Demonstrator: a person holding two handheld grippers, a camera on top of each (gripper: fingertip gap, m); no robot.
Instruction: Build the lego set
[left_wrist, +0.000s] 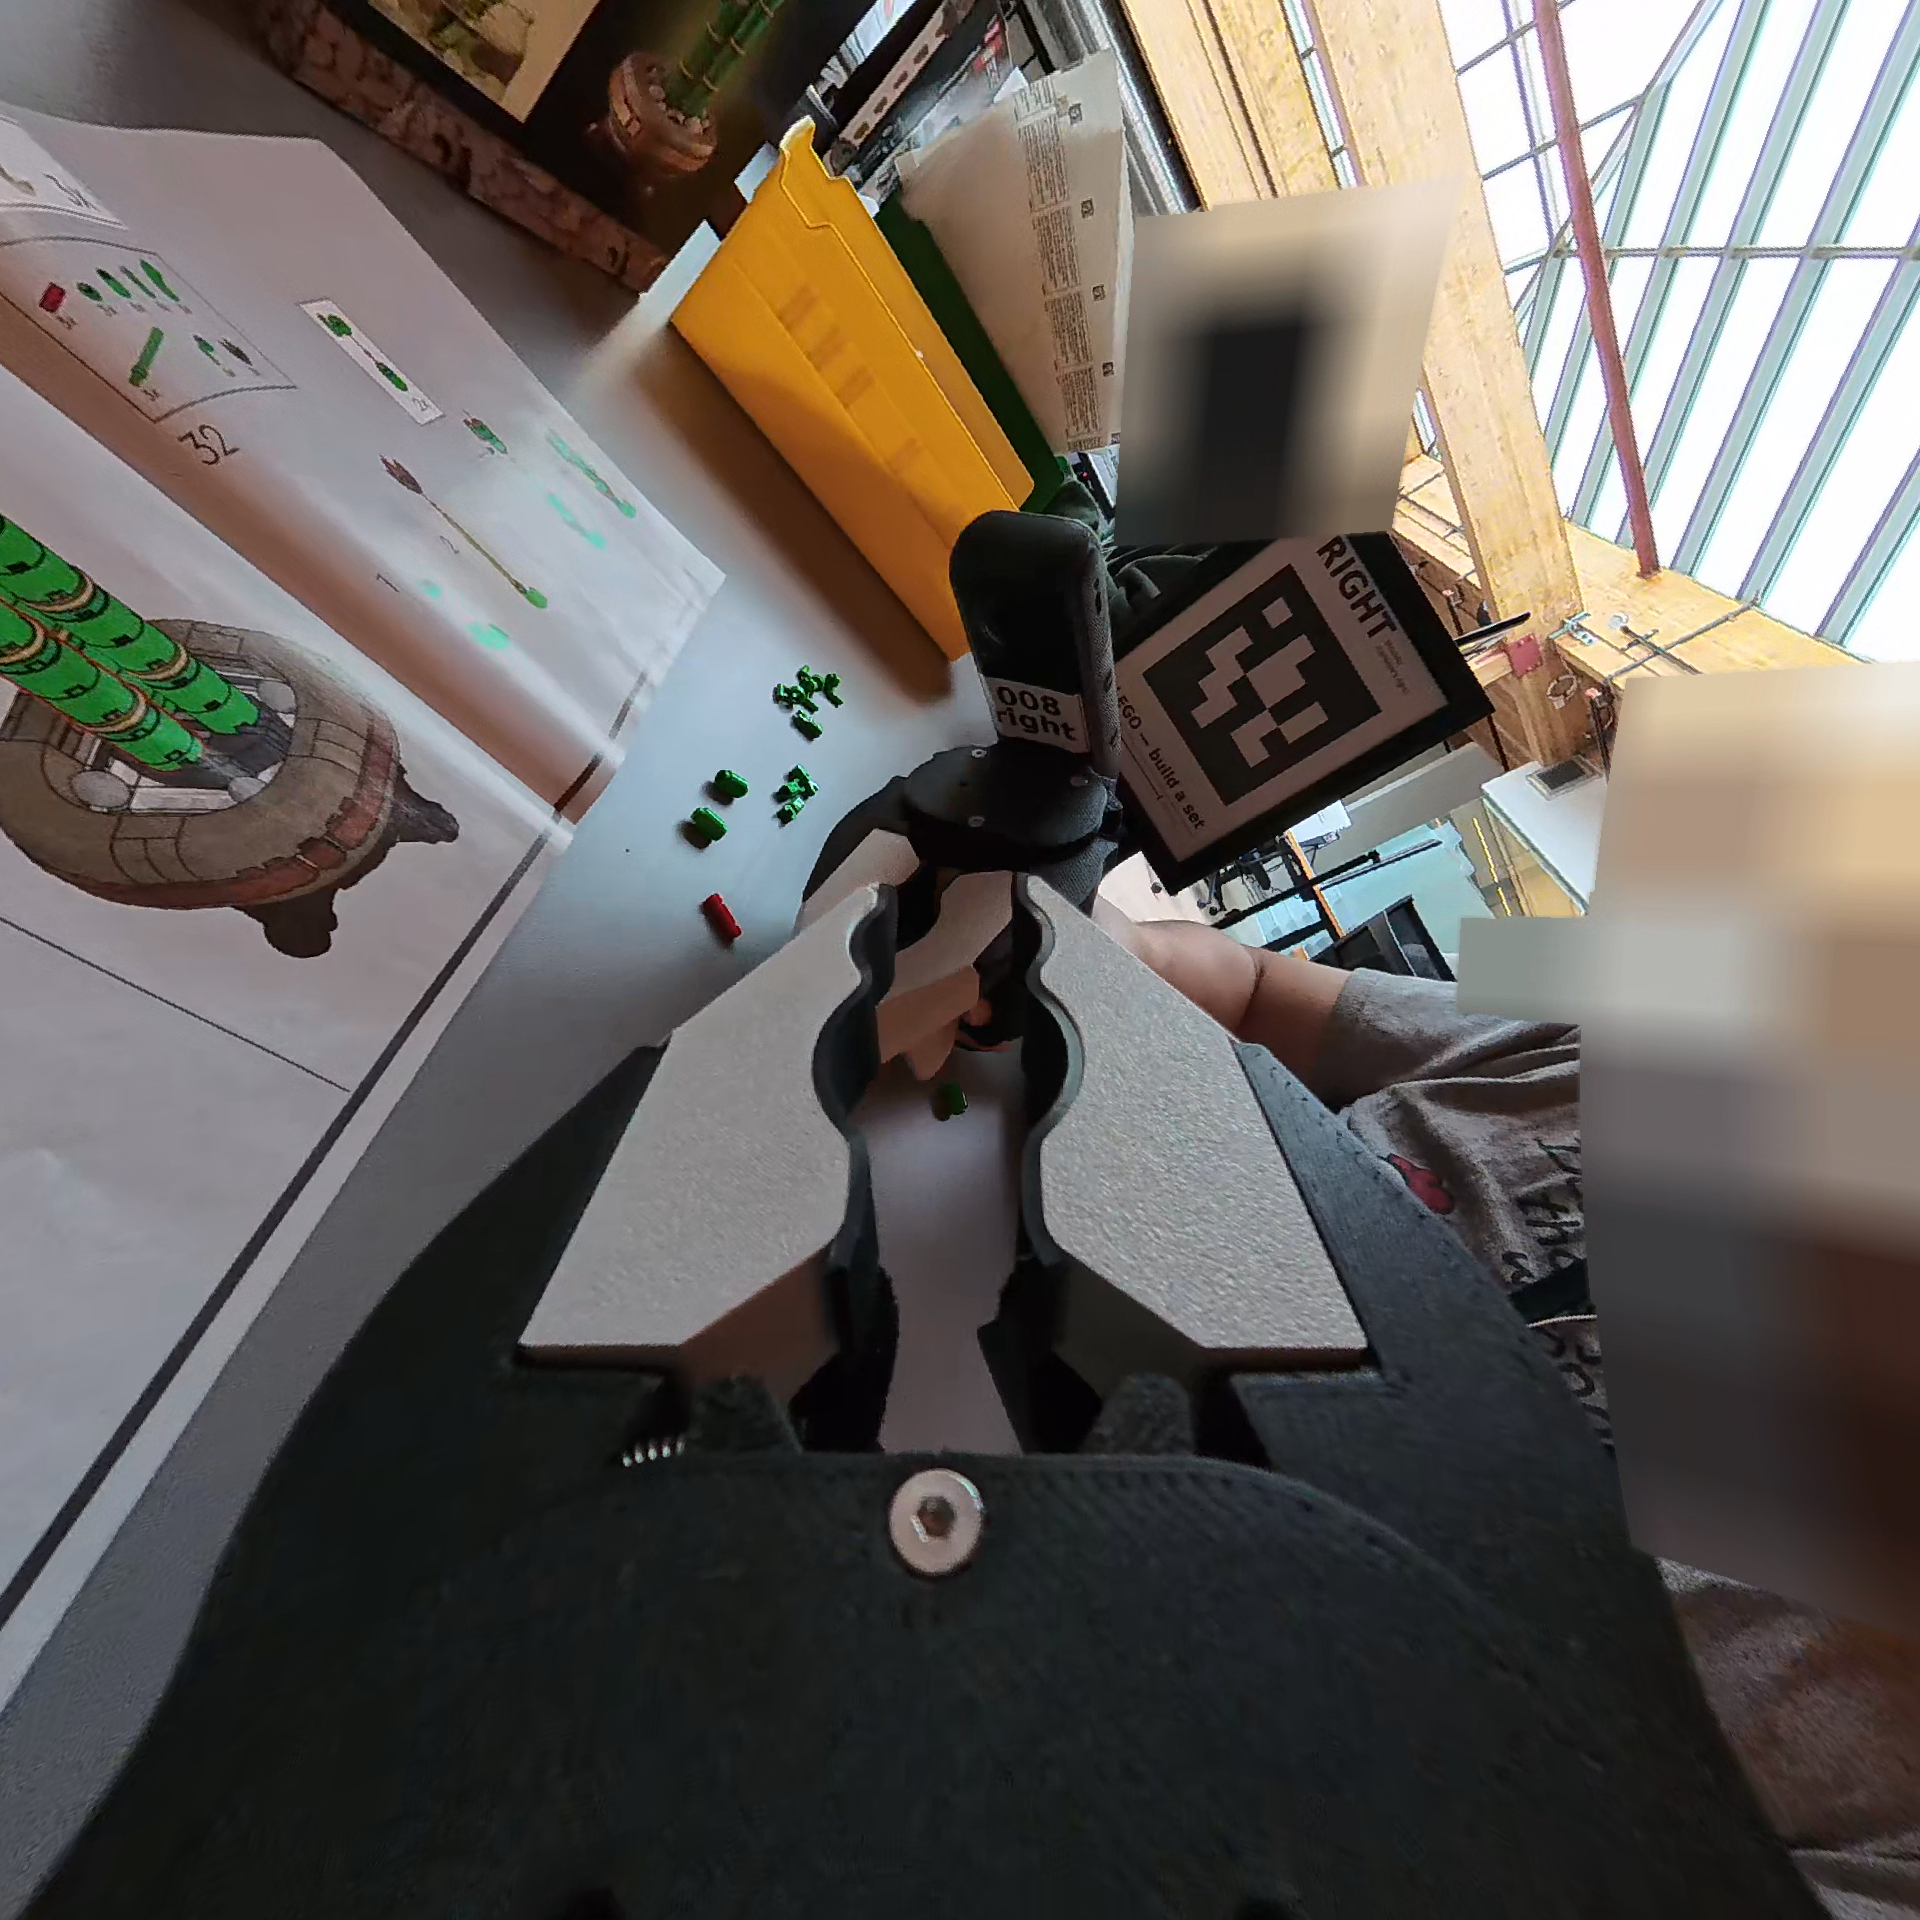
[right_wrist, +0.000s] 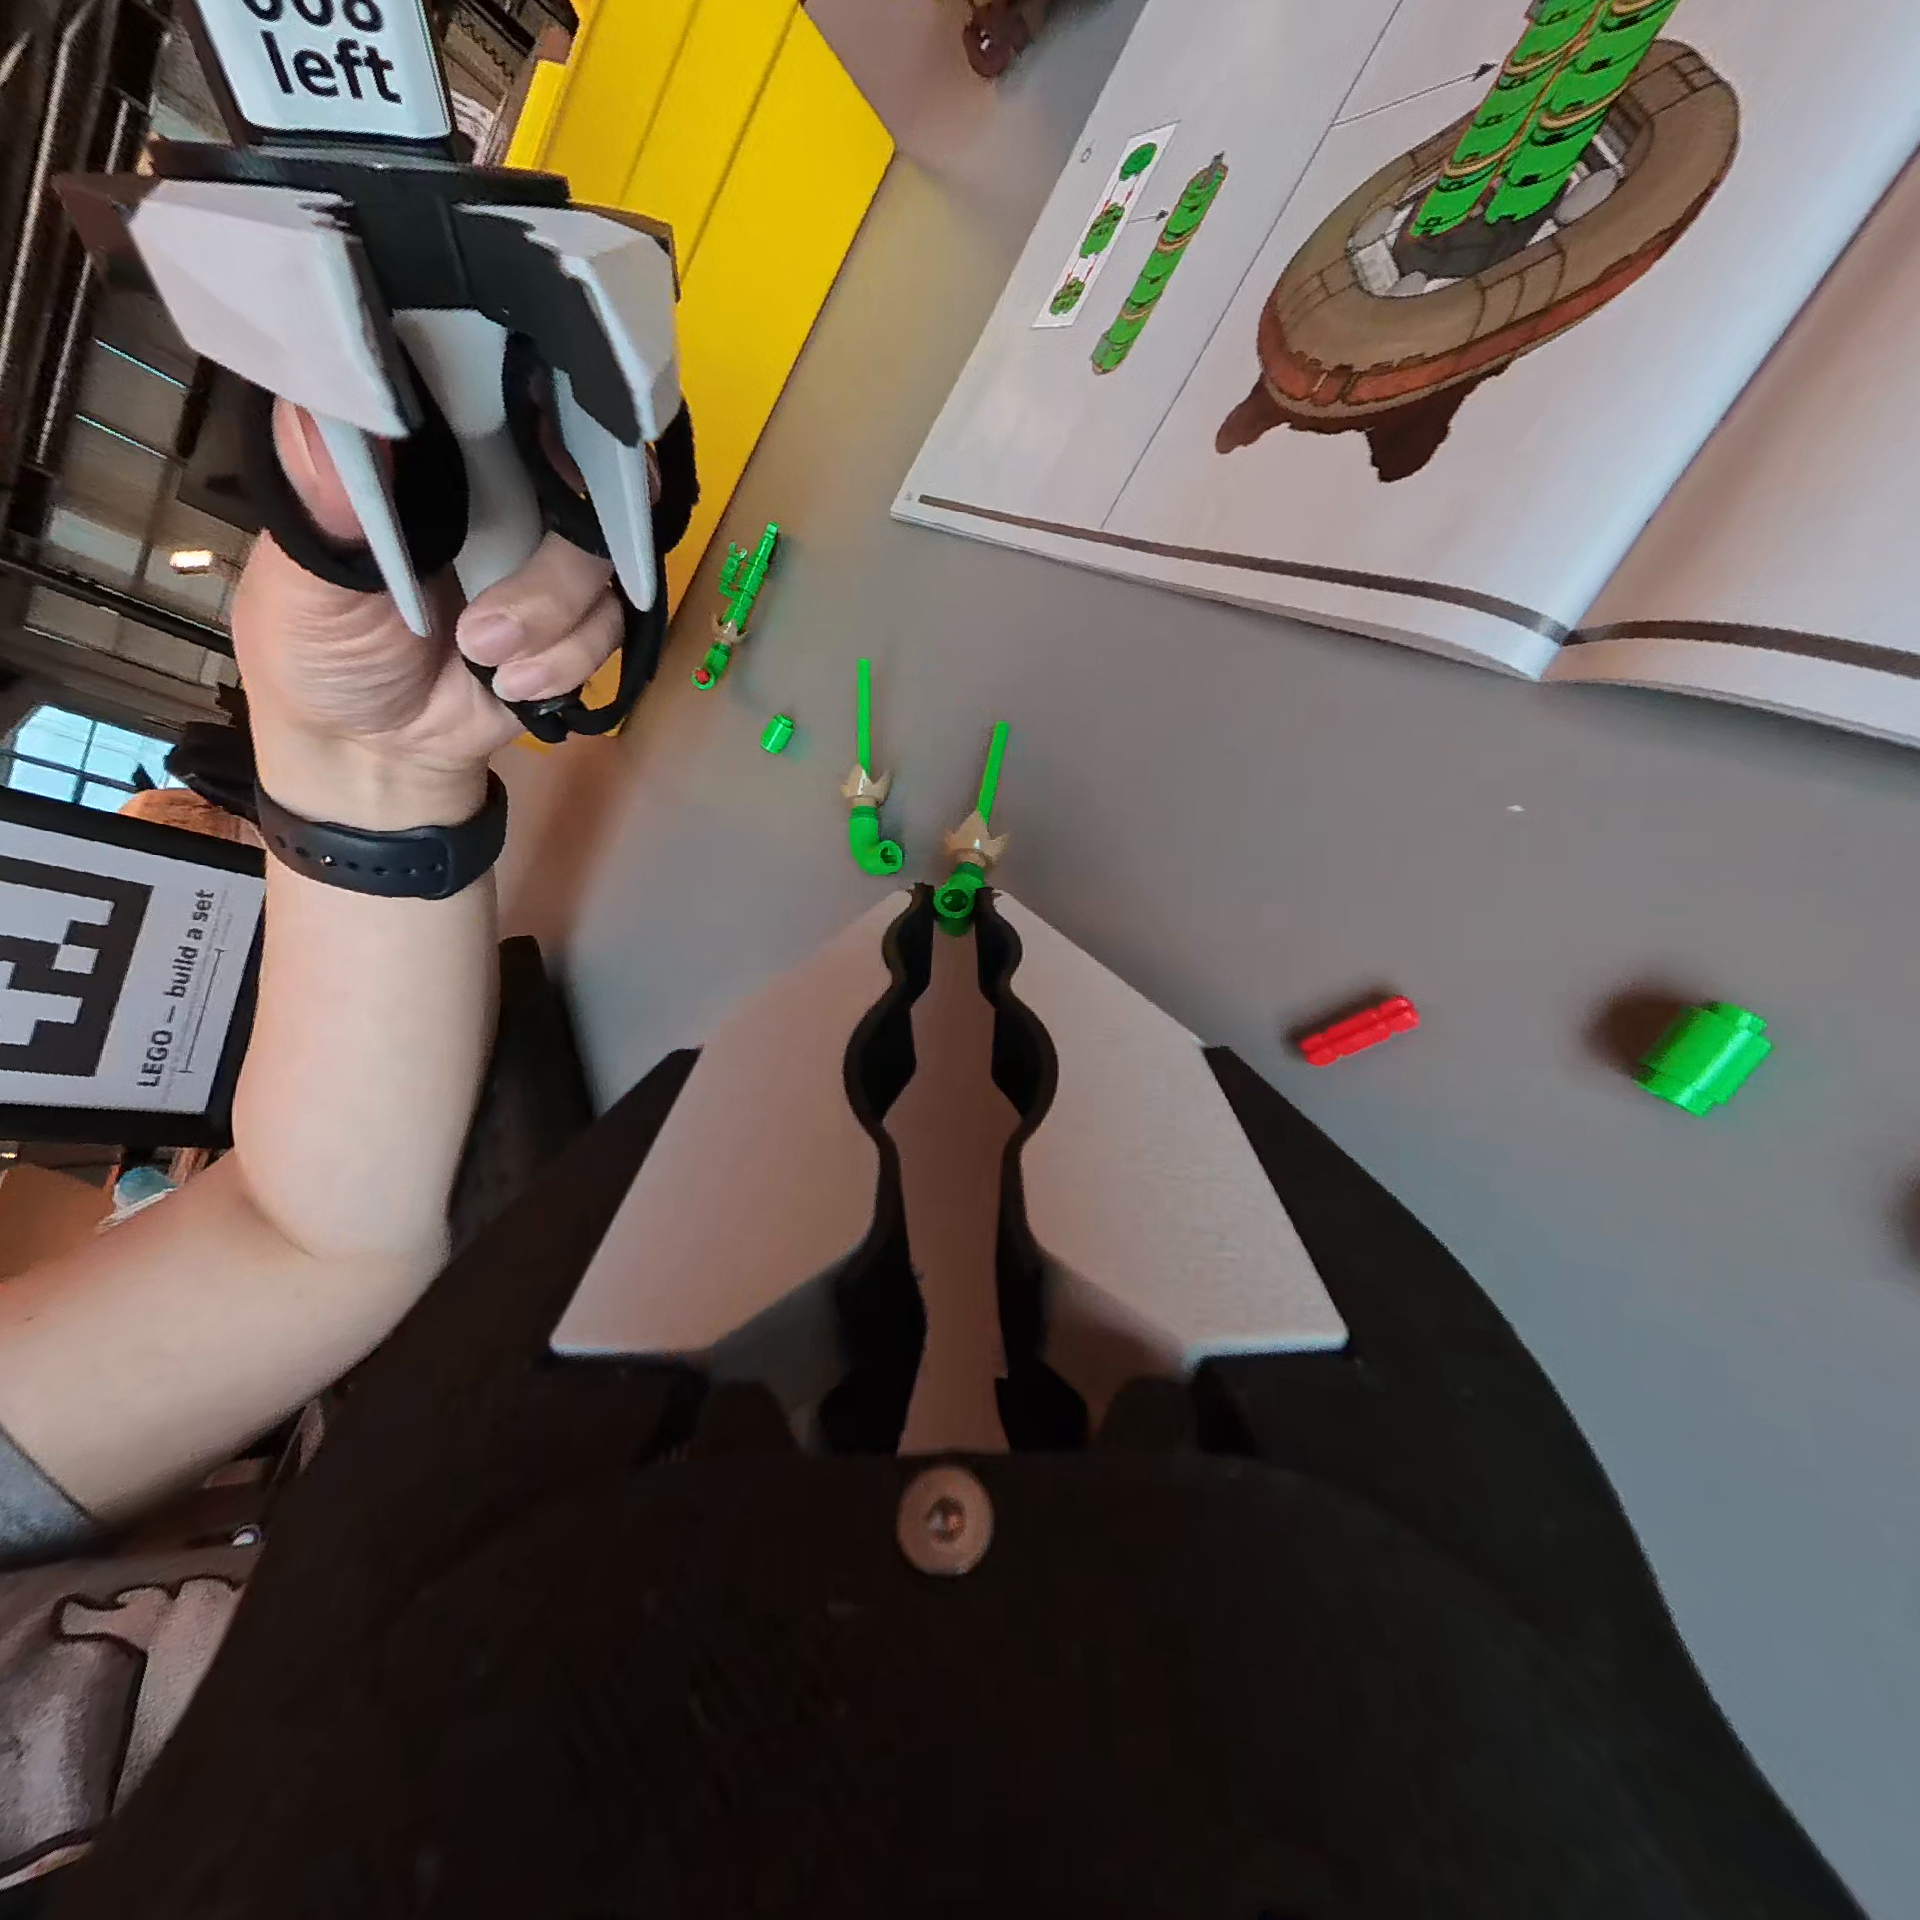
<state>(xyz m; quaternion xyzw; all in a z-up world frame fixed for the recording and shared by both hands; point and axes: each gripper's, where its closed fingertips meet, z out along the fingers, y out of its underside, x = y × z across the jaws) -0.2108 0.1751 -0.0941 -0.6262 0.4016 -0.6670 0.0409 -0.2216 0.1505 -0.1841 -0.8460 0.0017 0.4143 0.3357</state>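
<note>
My right gripper (right_wrist: 954, 902) is shut on the round elbow end of a green stem piece (right_wrist: 977, 831) that has a tan crown and a thin green rod. The piece lies low over the grey table (right_wrist: 1351, 831). My left gripper (left_wrist: 954, 894) is open and empty, raised in the air and pointing toward the right gripper (left_wrist: 940, 1070); the held green bit (left_wrist: 948, 1099) shows between my left fingers. In the right wrist view the left gripper (right_wrist: 530, 613) hangs at upper left, jaws apart. A second stem (right_wrist: 871, 821) and a longer green assembly (right_wrist: 740, 603) lie nearby.
The open instruction booklet (right_wrist: 1455, 312) (left_wrist: 260, 623) lies on the table. A yellow bin (right_wrist: 707, 208) (left_wrist: 852, 395) stands behind. A red pin (right_wrist: 1359, 1029) (left_wrist: 720, 917), a green round brick (right_wrist: 1704, 1058), a small green stud (right_wrist: 776, 734) and loose green pieces (left_wrist: 805, 696) lie about. The tips of one gripper are about 9 centimetres away from the tips of the other. The red pin (left_wrist: 720, 917) is closer to my right gripper, around 7 centimetres from its tips; the left tips are 12 centimetres off. Look for it in the right wrist view (right_wrist: 1350, 1024) too.
</note>
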